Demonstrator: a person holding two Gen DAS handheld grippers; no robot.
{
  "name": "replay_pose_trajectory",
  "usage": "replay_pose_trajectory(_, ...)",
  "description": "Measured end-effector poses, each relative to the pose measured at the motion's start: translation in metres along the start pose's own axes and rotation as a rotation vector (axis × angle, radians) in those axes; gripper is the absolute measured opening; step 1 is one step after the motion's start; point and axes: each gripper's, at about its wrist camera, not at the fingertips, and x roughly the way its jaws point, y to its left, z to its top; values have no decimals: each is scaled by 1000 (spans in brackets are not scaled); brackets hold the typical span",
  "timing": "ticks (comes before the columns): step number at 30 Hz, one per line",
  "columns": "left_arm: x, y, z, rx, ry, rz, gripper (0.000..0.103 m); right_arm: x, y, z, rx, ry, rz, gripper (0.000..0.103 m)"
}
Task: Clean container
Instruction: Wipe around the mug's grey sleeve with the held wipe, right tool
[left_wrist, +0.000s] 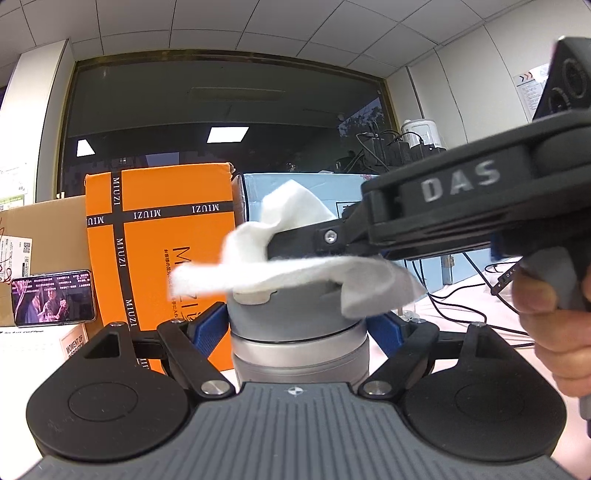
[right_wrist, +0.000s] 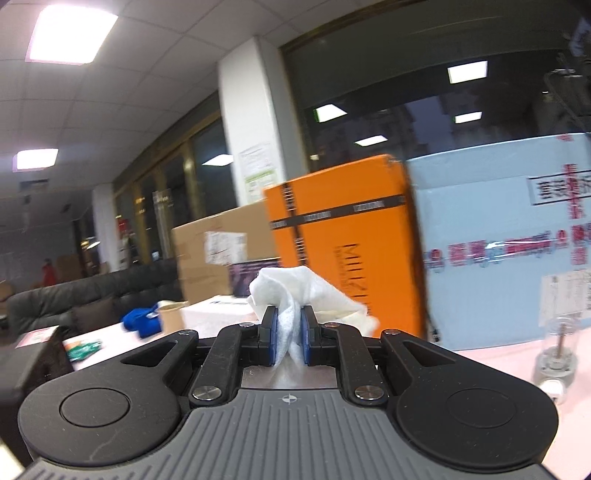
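A silver and grey metal container (left_wrist: 299, 332) with a grey lid stands upright between the blue pads of my left gripper (left_wrist: 300, 328), which is shut on it. A white cloth (left_wrist: 295, 262) lies draped over the lid. My right gripper (left_wrist: 291, 240) comes in from the right above the container, held by a hand (left_wrist: 554, 317), and is shut on that cloth. In the right wrist view the white cloth (right_wrist: 295, 299) is pinched between the blue pads (right_wrist: 272, 332) of the right gripper (right_wrist: 289, 338); the container is hidden there.
An orange box (left_wrist: 159, 240), a brown cardboard box (left_wrist: 40, 229) and a light blue box (left_wrist: 332, 192) stand behind the container. A phone (left_wrist: 53, 297) leans at the left. Cables (left_wrist: 465, 306) trail at the right. A small clear jar (right_wrist: 557, 350) stands on the table.
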Motion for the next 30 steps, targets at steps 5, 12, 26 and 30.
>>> replay_pose_trajectory(5,4,0,2,3,-1,0,80,2,6,-1,-8,3,29,11)
replay_pose_trajectory(12,0,-3,2,8,-2,0,80,-1,-6,1,43,-24,-51,11)
replay_pose_trajectory(26,-2,-3,0,3,-3,1,80,1,-4,0,77,-13,35,11)
replay_pose_trajectory(30,-3,-4,-1,5,-4,0,80,0,-1,1,51,-15,3,11)
